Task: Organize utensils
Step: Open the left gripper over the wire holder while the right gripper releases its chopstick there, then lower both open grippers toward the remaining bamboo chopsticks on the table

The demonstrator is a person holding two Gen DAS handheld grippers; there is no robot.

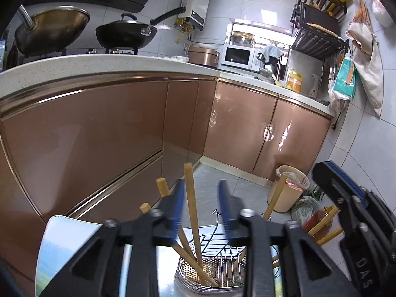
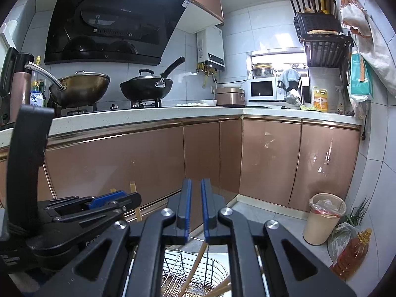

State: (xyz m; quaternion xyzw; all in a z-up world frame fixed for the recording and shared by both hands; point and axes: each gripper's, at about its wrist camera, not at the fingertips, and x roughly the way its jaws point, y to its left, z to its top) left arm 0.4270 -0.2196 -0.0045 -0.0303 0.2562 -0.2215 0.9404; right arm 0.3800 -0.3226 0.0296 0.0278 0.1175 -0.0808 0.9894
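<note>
A kitchen counter (image 2: 148,116) with copper-coloured cabinet doors (image 1: 99,128) runs across the middle of both views. On the stove behind it stand a brass-coloured wok (image 2: 79,86) and a black lidded wok (image 2: 147,86), and further right a rice cooker (image 2: 230,96) and a white microwave (image 2: 262,89). On the floor at the lower right is a beige waste bin (image 2: 324,217) with a plastic liner. Only the right wrist view shows the black range hood (image 2: 116,22) in the upper left and an oil bottle (image 2: 351,255) beside the bin. The task's things are at the bottom centre: a wire utensil basket (image 1: 210,269) with a perforated bottom, with bamboo chopsticks (image 1: 193,205) standing tilted in it. The left gripper (image 1: 201,205) has its blue pads partly apart, with one chopstick rising between them; the pads look blurred and I cannot see them pressing on it. More chopsticks lean out to the right of the frame, partly hidden behind the black linkage. The right gripper (image 2: 195,210) has its pads nearly together, with only a narrow slit, and nothing between them. It hangs over the basket, which its own arms mostly cover. In the left wrist view, this gripper shows only as a black body at the right edge.
</note>
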